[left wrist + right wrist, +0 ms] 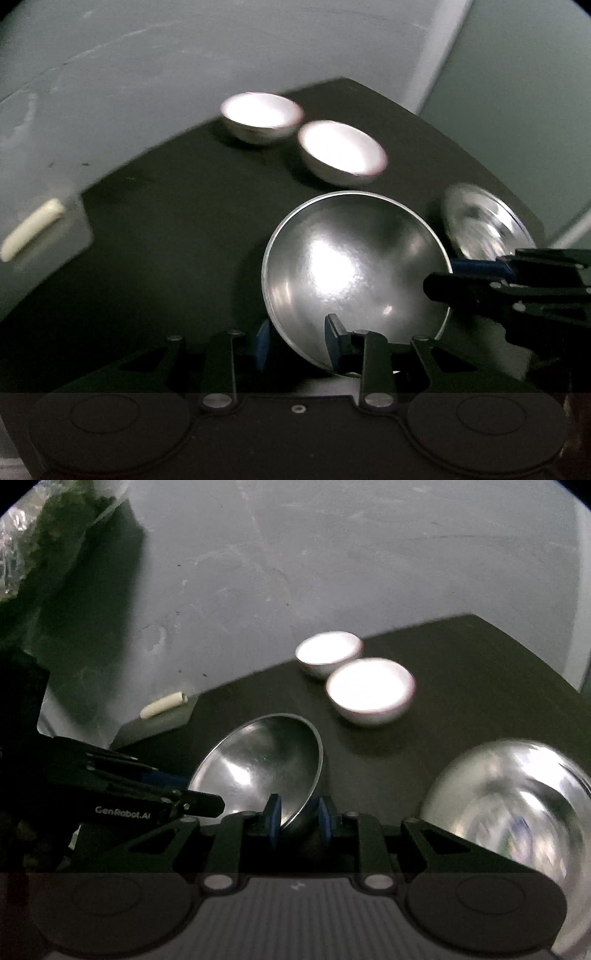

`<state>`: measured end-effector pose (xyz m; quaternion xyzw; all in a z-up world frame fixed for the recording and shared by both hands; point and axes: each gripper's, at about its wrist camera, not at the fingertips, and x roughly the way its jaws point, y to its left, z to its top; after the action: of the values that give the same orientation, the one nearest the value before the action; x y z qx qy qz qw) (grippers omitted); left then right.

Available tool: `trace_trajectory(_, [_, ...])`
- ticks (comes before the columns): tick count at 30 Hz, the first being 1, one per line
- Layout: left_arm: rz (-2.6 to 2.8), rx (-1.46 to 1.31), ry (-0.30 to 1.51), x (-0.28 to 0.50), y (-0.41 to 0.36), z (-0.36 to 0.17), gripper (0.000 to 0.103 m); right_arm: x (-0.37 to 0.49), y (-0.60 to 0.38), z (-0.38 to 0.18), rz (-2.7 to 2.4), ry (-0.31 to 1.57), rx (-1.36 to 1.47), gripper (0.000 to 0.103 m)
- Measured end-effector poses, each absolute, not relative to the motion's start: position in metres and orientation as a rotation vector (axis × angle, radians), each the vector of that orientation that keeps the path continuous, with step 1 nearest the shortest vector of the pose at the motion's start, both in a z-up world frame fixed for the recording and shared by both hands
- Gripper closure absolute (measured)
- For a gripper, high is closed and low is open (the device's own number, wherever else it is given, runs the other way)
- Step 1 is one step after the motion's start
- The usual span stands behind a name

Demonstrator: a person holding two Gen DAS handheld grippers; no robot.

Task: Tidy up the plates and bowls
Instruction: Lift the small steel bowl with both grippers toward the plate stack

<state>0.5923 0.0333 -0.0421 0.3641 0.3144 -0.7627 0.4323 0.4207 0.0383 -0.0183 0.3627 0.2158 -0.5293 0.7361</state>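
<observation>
Dark tabletop (155,236) against grey wall. My left claw (297,341) pinches near rim of large shiny steel bowl (354,273), lower centre; right claw (297,821) clamps opposite rim, sharing tilted load. Two white ceramic bowls (369,692) paired upper right, likely stacking target.

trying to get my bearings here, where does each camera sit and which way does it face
Left wrist: on the left gripper, looking forward over the dark table; its fingers straddle the near rim of the tilted steel bowl; the right gripper enters from the right.
Right wrist: on the right gripper, looking forward; its fingers pinch that bowl's rim; the left gripper enters from the left.
Shared: the steel bowl, two white bowls, a steel plate, a white cylinder.
</observation>
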Motion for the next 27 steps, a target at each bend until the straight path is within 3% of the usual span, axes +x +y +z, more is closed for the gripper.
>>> trace_trajectory(19, [-1.983, 1.077, 0.743, 0.558, 0.076, -0.042, 0.07, 0.394, 0.096, -0.018, -1.198, 0.509, 0.883, 0.078])
trace_trajectory(27, [-1.962, 1.087, 0.715, 0.557, 0.075, -0.039, 0.069, 0.394, 0.101, -0.019, -1.232, 0.524, 0.866, 0.071])
